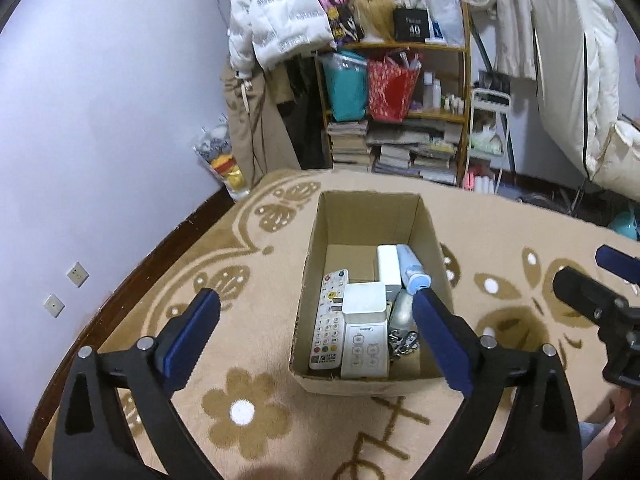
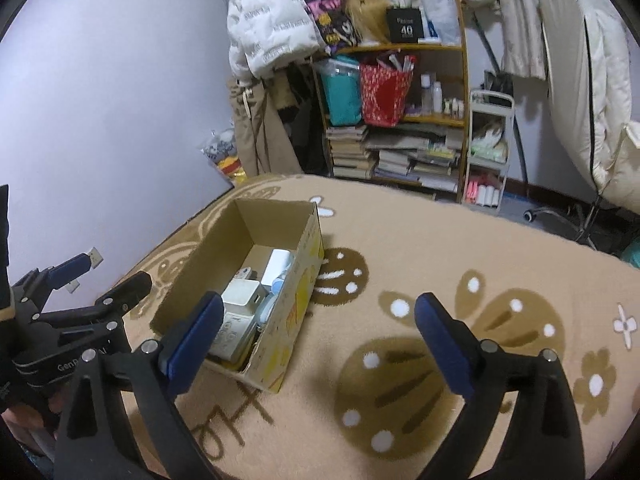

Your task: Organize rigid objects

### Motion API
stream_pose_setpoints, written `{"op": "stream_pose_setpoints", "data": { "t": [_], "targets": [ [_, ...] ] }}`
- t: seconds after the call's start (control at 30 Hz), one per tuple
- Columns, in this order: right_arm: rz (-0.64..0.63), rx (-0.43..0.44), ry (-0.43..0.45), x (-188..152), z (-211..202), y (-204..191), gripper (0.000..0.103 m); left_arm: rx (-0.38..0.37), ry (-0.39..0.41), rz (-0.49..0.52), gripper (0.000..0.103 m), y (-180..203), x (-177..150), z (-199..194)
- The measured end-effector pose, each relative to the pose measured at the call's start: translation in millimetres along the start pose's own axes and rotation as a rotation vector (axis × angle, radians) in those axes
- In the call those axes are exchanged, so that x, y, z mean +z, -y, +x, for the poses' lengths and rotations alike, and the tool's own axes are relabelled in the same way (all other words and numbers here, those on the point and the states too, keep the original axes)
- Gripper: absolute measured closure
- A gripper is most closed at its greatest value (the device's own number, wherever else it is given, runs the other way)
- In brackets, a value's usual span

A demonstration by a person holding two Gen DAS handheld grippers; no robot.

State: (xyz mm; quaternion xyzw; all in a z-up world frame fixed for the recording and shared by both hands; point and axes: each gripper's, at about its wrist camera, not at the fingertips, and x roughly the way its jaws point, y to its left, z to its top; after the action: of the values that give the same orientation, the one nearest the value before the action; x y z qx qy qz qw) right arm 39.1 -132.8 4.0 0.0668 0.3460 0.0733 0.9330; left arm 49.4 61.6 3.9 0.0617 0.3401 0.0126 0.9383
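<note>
An open cardboard box [image 1: 316, 248] stands on the patterned beige rug. Inside lie a long white remote [image 1: 330, 320], a white air-conditioner remote [image 1: 366, 346], a white square block [image 1: 364, 298], a white power bank [image 1: 389, 266], a blue-and-white tube [image 1: 412, 270] and a silvery item with keys [image 1: 402, 320]. My left gripper [image 1: 316, 300] hovers above the box's near end, open, nothing between its blue pads. In the right wrist view the box [image 2: 296, 312] sits to the left. My right gripper [image 2: 320, 304] is open over bare rug beside it. The left gripper [image 2: 104, 276] shows at the left edge.
A wooden shelf [image 1: 400, 120] with books and bags stands beyond the rug. A white jacket [image 1: 276, 20] hangs to its left and a white trolley [image 2: 488, 152] stands to its right. The lilac wall [image 1: 100, 120] runs along the rug's left edge. Cream bedding [image 1: 580, 80] hangs at far right.
</note>
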Motion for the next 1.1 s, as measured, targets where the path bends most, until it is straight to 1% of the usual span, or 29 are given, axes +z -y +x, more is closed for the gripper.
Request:
{"op": "stream_pose_setpoints", "data": {
  "t": [0.07,0.23,0.37,0.47,0.6,0.67,0.73,0.83,1.0,1.1],
  "targets": [
    [-0.004,-0.004,0.020,-3.9,-10.4,-2.9,0.000,-0.002,0.019,-0.007,0.000,-0.9,-1.5,-10.5],
    [-0.004,-0.013,0.057,-12.8,-33.0,-2.6,0.000,-0.005,0.047,-0.035,0.000,-5.3,-6.3,-32.0],
    [-0.022,-0.026,0.090,-19.7,-49.6,-1.3,0.000,0.015,0.090,-0.032,0.000,-5.8,-15.1,-52.1],
    [-0.001,-0.037,0.142,-27.6,-62.0,4.8,0.000,0.007,0.101,-0.031,0.000,-3.7,-20.5,-61.7],
    [-0.001,-0.042,0.181,-36.5,-72.2,11.4,0.000,0.018,0.174,-0.020,0.000,0.1,-32.1,-79.1],
    [-0.009,-0.052,0.189,-40.5,-75.4,13.8,0.000,0.013,0.187,-0.002,0.000,3.3,-36.2,-85.2],
    [-0.006,-0.056,0.195,-43.8,-78.5,16.6,0.000,0.015,0.191,0.004,0.000,4.4,-37.7,-88.6],
    [-0.011,-0.059,0.201,-46.3,-81.6,18.3,0.000,-0.003,0.206,-0.015,0.000,3.8,-38.0,-92.5],
    [-0.007,-0.064,0.231,-51.1,-88.9,21.9,0.000,-0.013,0.232,-0.025,0.000,7.0,-41.8,-96.6],
    [-0.006,-0.068,0.236,-52.1,-90.8,23.7,0.000,-0.020,0.229,-0.032,0.000,7.2,-43.3,-94.1]
  ]
}}
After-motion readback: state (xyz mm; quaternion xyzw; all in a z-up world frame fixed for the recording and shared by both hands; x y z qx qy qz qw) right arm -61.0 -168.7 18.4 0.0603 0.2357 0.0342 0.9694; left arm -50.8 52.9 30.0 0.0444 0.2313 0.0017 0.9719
